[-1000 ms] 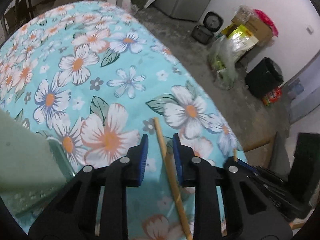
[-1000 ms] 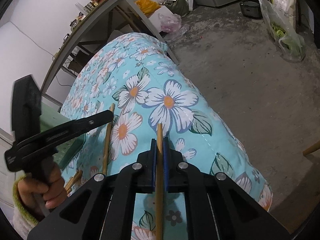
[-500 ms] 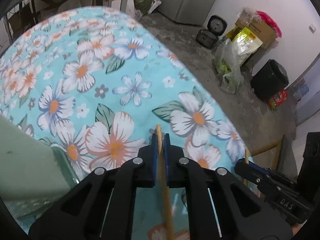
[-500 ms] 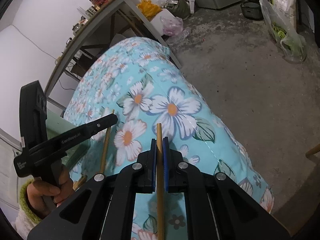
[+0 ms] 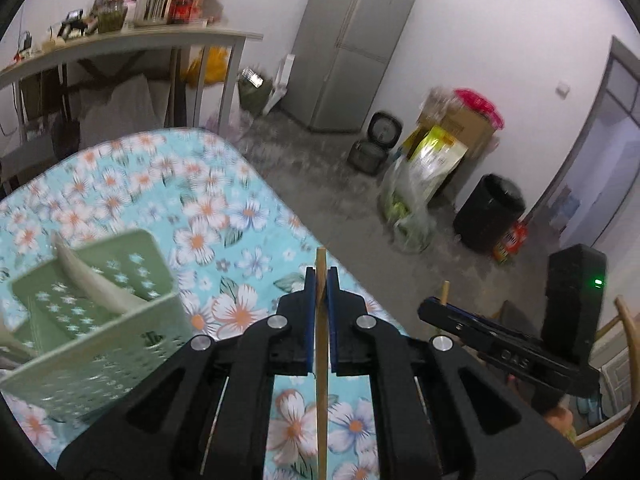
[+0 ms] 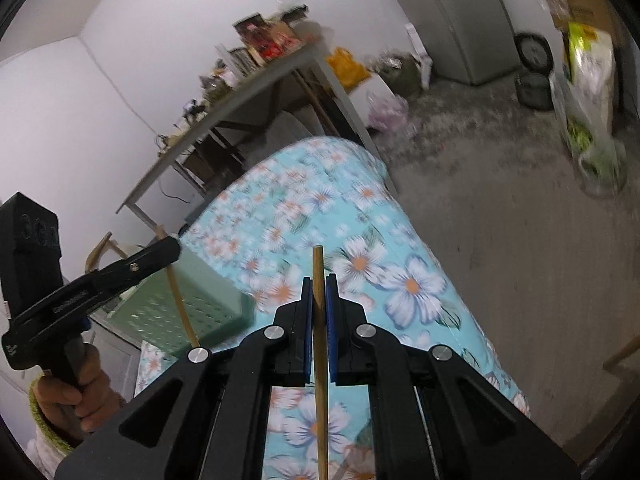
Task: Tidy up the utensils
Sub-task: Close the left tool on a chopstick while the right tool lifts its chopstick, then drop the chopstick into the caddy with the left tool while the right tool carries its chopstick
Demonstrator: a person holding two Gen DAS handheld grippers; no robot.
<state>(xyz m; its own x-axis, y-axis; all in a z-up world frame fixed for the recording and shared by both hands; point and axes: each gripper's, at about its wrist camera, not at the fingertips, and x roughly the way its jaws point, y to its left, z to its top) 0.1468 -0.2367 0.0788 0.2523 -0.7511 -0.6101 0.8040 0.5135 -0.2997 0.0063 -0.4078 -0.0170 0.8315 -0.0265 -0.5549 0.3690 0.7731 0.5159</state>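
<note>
Grippers both clamped: left gripper [image 5: 319, 280] pinches thin wooden chopstick [image 5: 321, 364], right gripper [image 6: 318, 288] pinches second wooden chopstick [image 6: 320, 364], above floral turquoise tablecloth [image 5: 224, 216] near its floor-side edge, perforated green plastic basket [image 5: 100, 344] alongside.

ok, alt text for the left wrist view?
The left gripper is shut on a wooden chopstick above a floral tablecloth. A green perforated utensil basket stands to the left with a pale utensil in it; the right gripper, holding another chopstick, is at right.
</note>
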